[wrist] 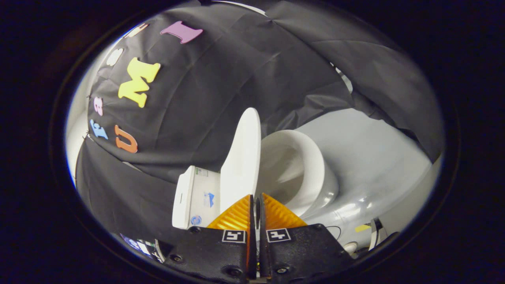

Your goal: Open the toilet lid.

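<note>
The toilet lid [242,157] stands raised on edge just ahead of the gripper [257,205], at about twelve o'clock from its tips, long axis running straight up. The bowl [311,169] lies open at two o'clock. The fingers are clenched together on nothing; the lid looks nearly fully open.

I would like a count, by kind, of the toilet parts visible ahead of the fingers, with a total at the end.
Lids: 1, the toilet lid, raised, just beyond the fingers, which are closed together.
Bowls: 1, the toilet bowl, uncovered beside the lid.
Tanks: 1, the tank behind the lid.
Total: 3
</note>
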The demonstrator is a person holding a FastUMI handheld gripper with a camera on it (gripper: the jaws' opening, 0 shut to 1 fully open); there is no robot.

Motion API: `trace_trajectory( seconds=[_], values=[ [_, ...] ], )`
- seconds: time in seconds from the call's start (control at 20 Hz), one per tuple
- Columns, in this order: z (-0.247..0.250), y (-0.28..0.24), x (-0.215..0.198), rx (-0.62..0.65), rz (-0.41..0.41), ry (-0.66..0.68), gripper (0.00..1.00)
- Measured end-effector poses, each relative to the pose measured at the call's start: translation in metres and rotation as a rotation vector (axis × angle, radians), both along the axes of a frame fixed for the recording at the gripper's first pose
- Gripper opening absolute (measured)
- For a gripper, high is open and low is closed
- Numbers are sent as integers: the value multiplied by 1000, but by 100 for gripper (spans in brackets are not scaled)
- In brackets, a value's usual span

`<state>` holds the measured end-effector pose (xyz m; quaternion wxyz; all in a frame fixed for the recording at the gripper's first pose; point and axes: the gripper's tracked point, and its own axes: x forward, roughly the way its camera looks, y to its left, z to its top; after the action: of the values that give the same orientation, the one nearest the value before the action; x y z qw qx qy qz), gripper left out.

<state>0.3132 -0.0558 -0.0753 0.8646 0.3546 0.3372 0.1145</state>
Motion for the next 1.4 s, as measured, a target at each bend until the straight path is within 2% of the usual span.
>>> trace_trajectory(
  seconds=[0.45,1.05,1.4],
  values=[
    [38,30,-11,-41,42,-52,6],
    [74,69,-16,-82,11,-70,7],
    [97,98,-18,-121,39,-97,10]
  ],
)
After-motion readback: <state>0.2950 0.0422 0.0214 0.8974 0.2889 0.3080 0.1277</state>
